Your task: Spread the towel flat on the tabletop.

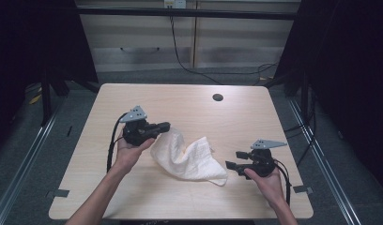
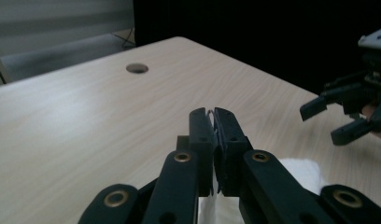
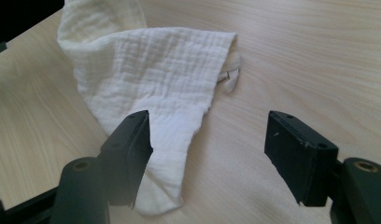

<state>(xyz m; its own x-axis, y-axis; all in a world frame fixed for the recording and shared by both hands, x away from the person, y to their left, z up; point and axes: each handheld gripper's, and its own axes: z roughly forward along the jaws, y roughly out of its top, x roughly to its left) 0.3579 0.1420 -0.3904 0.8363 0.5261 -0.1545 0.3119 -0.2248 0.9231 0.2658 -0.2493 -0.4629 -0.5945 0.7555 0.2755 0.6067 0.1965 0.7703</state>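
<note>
A white crinkled cloth (image 1: 187, 157) lies bunched in the middle of the wooden table (image 1: 194, 103). My left gripper (image 1: 167, 125) is shut on the cloth's upper left edge and holds it lifted; in the left gripper view a thin strip of white fabric shows between the closed jaws of the left gripper (image 2: 213, 122). My right gripper (image 1: 233, 160) stands open just right of the cloth's lower corner, not touching it. From the right gripper view the cloth (image 3: 151, 79) spreads ahead and to the left, its near corner beside the left jaw of the right gripper (image 3: 207, 140).
A round cable hole (image 1: 218, 97) sits near the table's far edge. Behind the table stand pale cabinets (image 1: 189, 37) with a black cable hanging down. Dark curtains flank both sides.
</note>
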